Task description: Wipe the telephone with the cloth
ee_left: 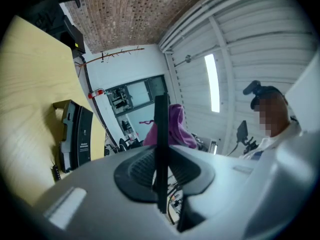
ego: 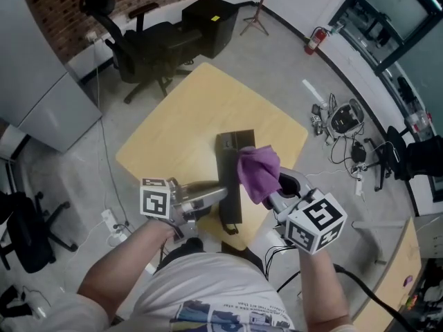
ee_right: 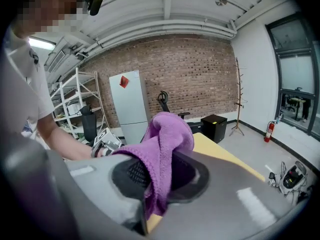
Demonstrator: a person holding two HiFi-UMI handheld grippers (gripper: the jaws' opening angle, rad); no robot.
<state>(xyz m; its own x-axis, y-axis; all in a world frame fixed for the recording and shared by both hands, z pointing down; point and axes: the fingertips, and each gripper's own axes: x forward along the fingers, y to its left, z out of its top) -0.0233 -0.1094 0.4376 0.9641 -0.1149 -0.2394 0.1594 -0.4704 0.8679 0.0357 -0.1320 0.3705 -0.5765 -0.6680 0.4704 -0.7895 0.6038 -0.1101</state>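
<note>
The black telephone (ego: 237,142) lies on the yellow table (ego: 180,123); in the left gripper view the telephone (ee_left: 75,134) is at the left. My left gripper (ego: 220,194) is shut on a long thin black panel (ego: 230,192), held above the table's near edge. That panel (ee_left: 161,134) shows edge-on between the left gripper's (ee_left: 161,176) jaws. My right gripper (ego: 272,198) is shut on a purple cloth (ego: 259,171), which hangs bunched just right of the panel. In the right gripper view the cloth (ee_right: 165,139) spills over the right gripper (ee_right: 159,184).
A black office chair (ego: 145,47) and a black cabinet (ego: 208,23) stand beyond the table. A grey cabinet (ego: 41,95) is at the left. Cables and gear (ego: 339,120) lie on the floor at the right, near a fire extinguisher (ego: 315,40).
</note>
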